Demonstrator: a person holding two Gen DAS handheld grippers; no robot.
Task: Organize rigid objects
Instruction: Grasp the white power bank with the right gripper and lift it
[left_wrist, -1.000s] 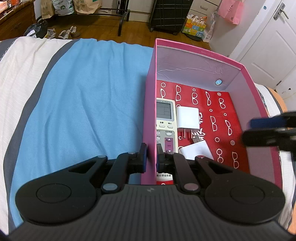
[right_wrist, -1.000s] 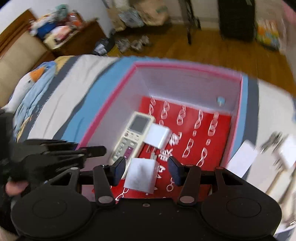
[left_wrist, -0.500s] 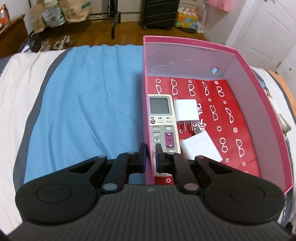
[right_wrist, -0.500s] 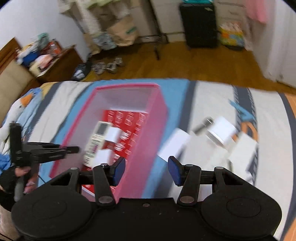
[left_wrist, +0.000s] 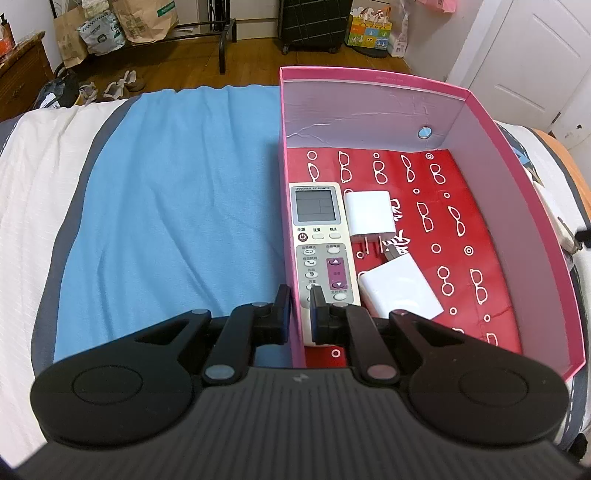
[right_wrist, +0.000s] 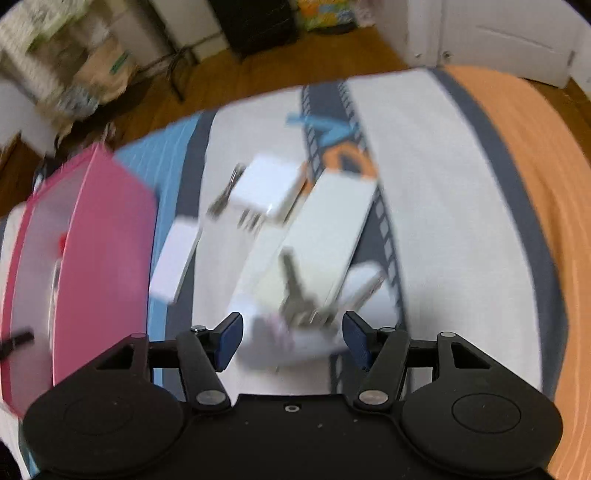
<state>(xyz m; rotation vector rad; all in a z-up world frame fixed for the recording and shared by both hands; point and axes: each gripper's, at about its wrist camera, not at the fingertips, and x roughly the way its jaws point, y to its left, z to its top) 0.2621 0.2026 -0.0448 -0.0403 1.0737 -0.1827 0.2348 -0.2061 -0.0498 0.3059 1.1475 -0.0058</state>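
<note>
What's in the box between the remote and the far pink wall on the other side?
In the left wrist view, two white chargers lie right beside the remote. Past them, only bare red patterned floor reaches the box wall.

Right wrist view motion-blurred, white items (right_wrist: 325, 229) beside pink box (right_wrist: 107, 236) indistinct

1. Pink box (left_wrist: 369, 83): thin cardboard, matt, with a creased pale inner wall.
2. Box lining (left_wrist: 480, 221): red printed paper, faintly sheened.
3. Remote control (left_wrist: 317, 240): cream plastic, smooth.
4. Two chargers (left_wrist: 367, 214): glossy white plastic, with metal prongs.
5. Bed cover (left_wrist: 166, 203): soft matt cloth.
6. Left hand-held gripper (left_wrist: 297, 308): matt black plastic, with a ribbed body.
7. Floor (left_wrist: 251, 55): polished wood.
</note>
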